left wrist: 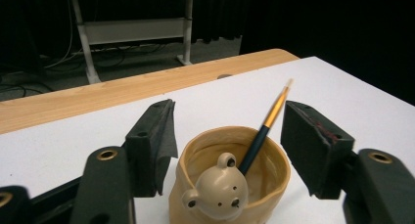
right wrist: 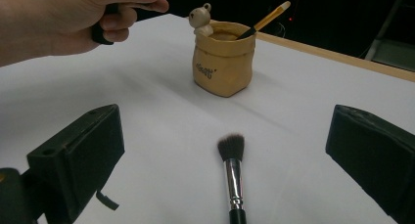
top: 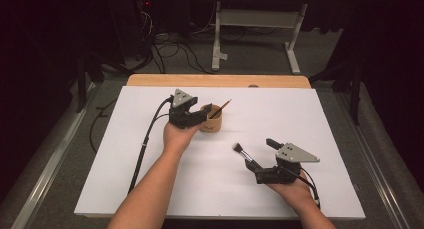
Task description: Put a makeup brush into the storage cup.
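Fingers of our left gripper (left wrist: 227,145) stand spread on both sides of the small tan cup shaped like a paper sack, with a little bear head on its rim (left wrist: 230,185). They do not touch it in the left gripper view, so we judge they are there to steady it, not to lift it. This cup stands a little behind the middle of the white-covered table (top: 125,189), toward its far wooden edge. A thin brush with a dark handle and a yellow end (left wrist: 266,126) leans inside the cup already, tilted to the far right.

Our right gripper (right wrist: 225,160) is also released. Between its wide fingers lies the makeup brush with dark soft bristles and a silver ferrule (right wrist: 231,168), flat on the table nearer the front right corner, bristles pointing toward the cup. We think this position prepares a grasp on the handle, so the brush can join the other one.
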A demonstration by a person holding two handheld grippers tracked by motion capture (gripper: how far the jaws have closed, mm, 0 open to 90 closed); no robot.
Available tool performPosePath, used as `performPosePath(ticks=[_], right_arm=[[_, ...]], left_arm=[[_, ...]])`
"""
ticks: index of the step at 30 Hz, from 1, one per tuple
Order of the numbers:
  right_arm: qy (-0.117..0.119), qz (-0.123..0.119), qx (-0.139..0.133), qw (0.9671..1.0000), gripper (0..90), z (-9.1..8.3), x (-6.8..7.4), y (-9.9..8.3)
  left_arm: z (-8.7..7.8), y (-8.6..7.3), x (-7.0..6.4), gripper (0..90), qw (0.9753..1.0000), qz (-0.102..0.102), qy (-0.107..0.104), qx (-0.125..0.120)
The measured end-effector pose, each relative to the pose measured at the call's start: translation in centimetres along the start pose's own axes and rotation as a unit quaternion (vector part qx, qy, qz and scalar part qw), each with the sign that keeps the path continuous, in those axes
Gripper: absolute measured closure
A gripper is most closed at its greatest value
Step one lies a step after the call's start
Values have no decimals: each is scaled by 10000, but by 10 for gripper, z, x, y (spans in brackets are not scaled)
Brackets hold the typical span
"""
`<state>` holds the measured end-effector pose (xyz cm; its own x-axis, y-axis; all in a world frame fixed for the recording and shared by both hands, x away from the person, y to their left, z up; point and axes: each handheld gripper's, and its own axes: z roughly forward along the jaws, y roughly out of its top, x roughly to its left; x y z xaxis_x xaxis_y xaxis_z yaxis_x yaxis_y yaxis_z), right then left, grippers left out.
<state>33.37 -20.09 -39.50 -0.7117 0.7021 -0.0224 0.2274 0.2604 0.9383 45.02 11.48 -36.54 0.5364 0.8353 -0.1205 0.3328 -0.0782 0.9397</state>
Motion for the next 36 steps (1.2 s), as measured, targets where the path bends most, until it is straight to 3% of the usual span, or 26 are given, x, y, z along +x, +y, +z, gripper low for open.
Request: performPosePath(ticks=[6,12,22,36], right_arm=[[-19,-17,4,10000,21,0,0,0],[-13,-16,11,10000,22,0,0,0],[-16,-32,22,10000,21,0,1,0],[-11,-19,45,10000,22,1,2,-1]], left_arm=[[-5,1,-5,317,9999,49,-103,63],[-11,-5,-7,291,9998,-61,-194,56],[-22,-15,-5,171,9999,-113,-56,57],[-44,-30,-6,154,9997,-51,-212,78]])
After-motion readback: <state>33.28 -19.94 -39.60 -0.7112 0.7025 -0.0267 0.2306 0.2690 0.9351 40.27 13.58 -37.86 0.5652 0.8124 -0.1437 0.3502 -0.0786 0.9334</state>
